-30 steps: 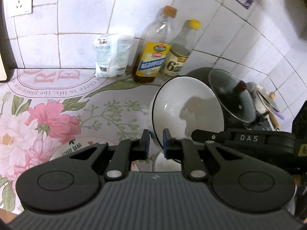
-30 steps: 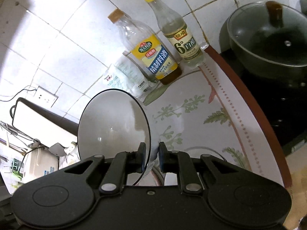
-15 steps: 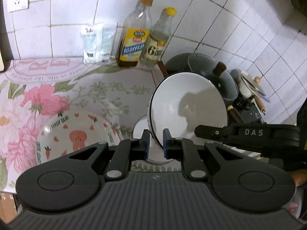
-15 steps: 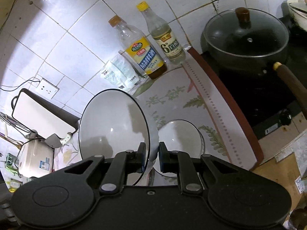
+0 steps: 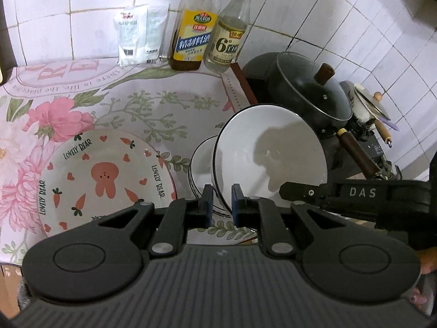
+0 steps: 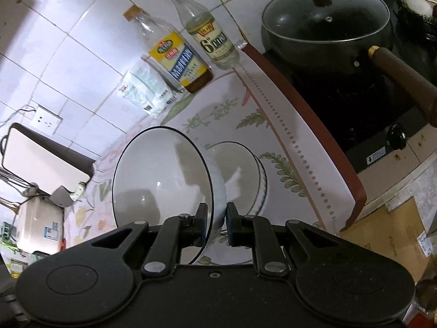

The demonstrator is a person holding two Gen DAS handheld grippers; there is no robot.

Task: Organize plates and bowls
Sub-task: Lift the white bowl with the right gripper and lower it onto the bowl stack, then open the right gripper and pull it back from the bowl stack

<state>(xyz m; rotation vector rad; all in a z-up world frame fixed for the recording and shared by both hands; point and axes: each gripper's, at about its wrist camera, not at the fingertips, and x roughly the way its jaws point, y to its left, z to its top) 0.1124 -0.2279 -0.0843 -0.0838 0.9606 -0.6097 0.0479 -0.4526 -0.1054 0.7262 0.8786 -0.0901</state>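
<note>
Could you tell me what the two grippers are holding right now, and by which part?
Both the left gripper and right gripper pinch one white bowl by its rim, tilted on edge.

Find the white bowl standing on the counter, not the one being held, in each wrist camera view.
Left wrist view: the standing bowl is just left of centre, partly hidden behind the held bowl, right of the bear plate.
Right wrist view: the standing bowl is at centre, right of the held bowl.
Shared landmark: the yellow-capped bottle by the tiled wall.
</note>
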